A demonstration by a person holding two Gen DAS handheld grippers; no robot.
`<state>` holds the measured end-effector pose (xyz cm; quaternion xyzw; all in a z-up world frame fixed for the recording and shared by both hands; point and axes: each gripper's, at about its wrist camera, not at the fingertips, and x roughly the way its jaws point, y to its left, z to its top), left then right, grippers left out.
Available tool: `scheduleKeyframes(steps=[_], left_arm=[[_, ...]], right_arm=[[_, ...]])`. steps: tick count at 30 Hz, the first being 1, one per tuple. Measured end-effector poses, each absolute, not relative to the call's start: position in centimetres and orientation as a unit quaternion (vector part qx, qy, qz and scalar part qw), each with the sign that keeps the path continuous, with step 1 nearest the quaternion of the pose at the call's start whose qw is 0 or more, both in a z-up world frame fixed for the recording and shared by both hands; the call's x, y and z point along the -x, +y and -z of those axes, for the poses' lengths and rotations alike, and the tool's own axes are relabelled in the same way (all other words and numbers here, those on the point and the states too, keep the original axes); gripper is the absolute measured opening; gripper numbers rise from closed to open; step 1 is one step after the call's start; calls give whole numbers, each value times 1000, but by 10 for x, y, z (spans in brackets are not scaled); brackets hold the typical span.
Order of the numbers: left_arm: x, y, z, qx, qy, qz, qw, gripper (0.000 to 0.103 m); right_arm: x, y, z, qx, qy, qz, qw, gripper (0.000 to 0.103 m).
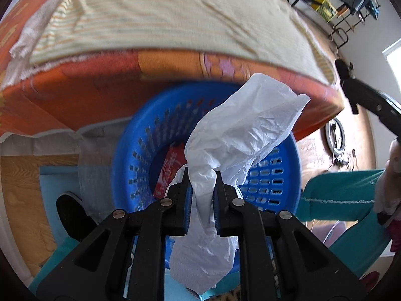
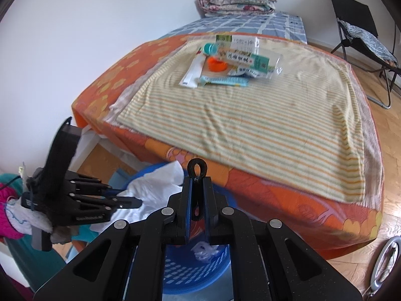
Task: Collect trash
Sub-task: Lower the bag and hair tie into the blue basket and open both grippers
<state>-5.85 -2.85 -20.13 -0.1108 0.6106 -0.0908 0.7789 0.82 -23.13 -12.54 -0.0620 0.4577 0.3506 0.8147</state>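
My left gripper (image 1: 201, 173) is shut on a crumpled white plastic bag (image 1: 240, 130), which hangs over a blue perforated basket (image 1: 130, 155) on the floor by the bed. A red packet (image 1: 166, 173) lies inside the basket. My right gripper (image 2: 198, 179) is shut on a small black loop (image 2: 198, 168) that sticks up past its tips, above the basket (image 2: 195, 271). The right wrist view shows the left gripper (image 2: 135, 200) at the left with the white bag (image 2: 155, 183). Several packets and wrappers (image 2: 233, 60) lie on the striped towel on the bed.
The bed with its orange cover (image 2: 275, 188) fills the space behind the basket. A folded quilt (image 2: 238, 0) sits at its far end. A black folding chair (image 2: 363, 32) stands at the right wall. A teal trouser leg (image 1: 338, 195) and a black shoe (image 1: 72, 213) flank the basket.
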Motion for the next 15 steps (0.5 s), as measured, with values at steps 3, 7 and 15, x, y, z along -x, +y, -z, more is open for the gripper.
scheduleKeyframes(steps=[3, 7, 15], left_arm=[[59, -31, 211, 101, 621, 86, 772, 13], [57, -30, 222, 102, 637, 75, 760, 13], [54, -31, 238, 88, 653, 53, 750, 13]], right_arm=[[-5, -230, 132, 64, 466, -352, 809, 6], [-1, -228, 144, 70, 480, -354, 799, 6], [7, -216, 166, 87, 515, -363, 772, 6]])
